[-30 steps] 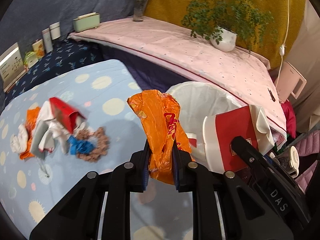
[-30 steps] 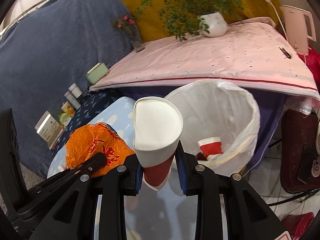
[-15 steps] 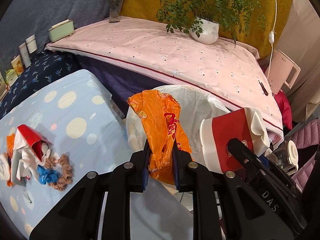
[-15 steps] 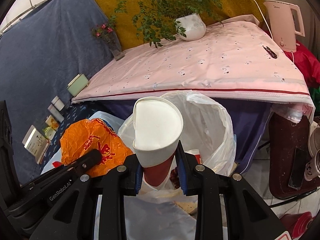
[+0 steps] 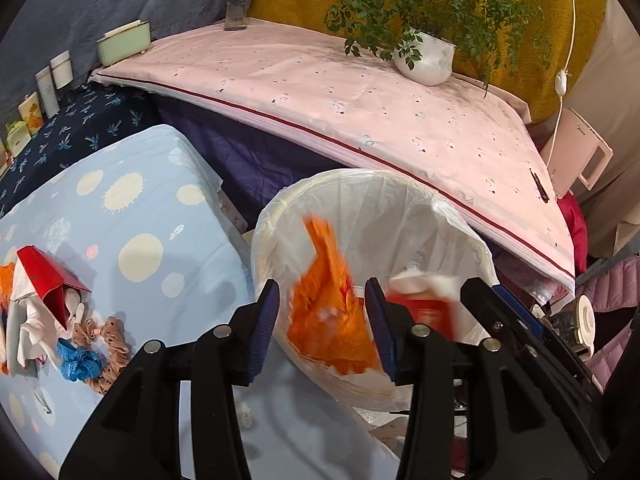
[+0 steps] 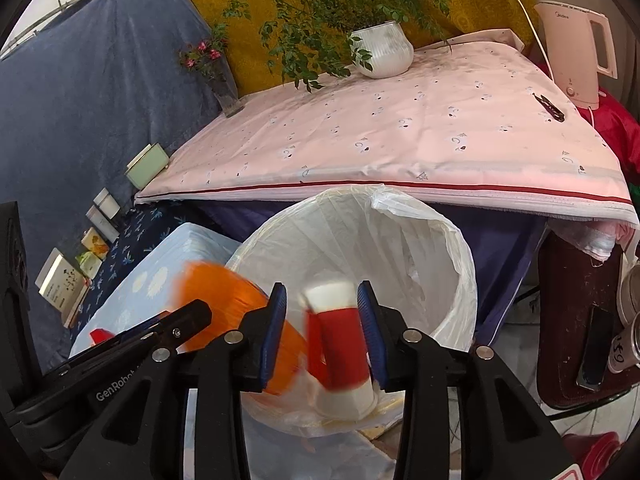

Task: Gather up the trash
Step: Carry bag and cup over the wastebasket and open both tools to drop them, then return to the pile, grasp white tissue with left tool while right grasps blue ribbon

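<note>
A white-lined trash bin (image 5: 460,228) stands beside the blue dotted bed (image 5: 132,208); it also shows in the right wrist view (image 6: 448,240). My left gripper (image 5: 322,324) is open above the bin, and a blurred orange plastic bag (image 5: 328,316) falls between its jaws into the bin. My right gripper (image 6: 322,328) is open, and a blurred red-and-white paper cup (image 6: 340,344) drops from it into the bin. The orange bag (image 6: 224,300) shows in the right wrist view too. More trash (image 5: 52,300) lies on the bed at left: a red carton, white tissue, blue and brown scraps.
A pink-covered table (image 5: 360,92) stands behind the bin, with a potted plant (image 5: 424,56), a flower vase (image 5: 238,4) and a green box (image 5: 124,42). A pink kettle (image 6: 576,52) is at the right. Small boxes (image 5: 40,96) line the dark blue cloth.
Both grippers have opened over the bin. The orange bag has left the left gripper and the paper cup has left the right gripper; both are falling into the bin.
</note>
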Available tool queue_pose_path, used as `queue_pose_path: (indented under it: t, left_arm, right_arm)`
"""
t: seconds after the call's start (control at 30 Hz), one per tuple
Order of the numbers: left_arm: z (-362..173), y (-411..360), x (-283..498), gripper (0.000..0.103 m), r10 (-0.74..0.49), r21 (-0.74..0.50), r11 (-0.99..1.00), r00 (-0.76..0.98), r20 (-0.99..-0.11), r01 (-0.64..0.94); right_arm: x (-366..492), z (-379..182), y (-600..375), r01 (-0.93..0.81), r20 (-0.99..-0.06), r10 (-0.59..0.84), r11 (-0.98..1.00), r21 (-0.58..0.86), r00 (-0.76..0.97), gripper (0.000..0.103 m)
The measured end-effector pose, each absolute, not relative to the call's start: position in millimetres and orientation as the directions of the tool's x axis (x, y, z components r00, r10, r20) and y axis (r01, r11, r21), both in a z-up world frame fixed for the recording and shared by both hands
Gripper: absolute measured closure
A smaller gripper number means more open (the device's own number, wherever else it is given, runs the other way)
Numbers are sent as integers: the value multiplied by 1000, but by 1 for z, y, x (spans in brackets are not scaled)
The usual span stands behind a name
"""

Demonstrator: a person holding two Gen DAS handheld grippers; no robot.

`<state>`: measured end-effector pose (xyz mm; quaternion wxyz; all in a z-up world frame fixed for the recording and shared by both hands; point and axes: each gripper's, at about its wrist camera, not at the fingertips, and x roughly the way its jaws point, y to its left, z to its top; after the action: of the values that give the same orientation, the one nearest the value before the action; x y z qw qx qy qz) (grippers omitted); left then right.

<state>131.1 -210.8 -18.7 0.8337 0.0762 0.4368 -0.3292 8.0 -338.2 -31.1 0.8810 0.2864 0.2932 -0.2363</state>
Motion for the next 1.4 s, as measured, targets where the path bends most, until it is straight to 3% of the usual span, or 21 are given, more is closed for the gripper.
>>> queue_pose_path:
  t: [0.1,1.0,1.4]
  left_arm:
    - [-18,-205,132,51,-474,-156,783,416,-776,602]
    - [-2,-82,136,48,-384,-173,897,525,-759,406]
    - [-2,-7,145,36,-299,-164,948,584,-755,273]
  right_arm:
    - [6,-29,-336,586,-649,-253,723,366,718,64]
    - [21,-1,-239,453,-639,-153,825,337,754,59]
    - [39,3,-188,370,-646,-89,874,314,758,55]
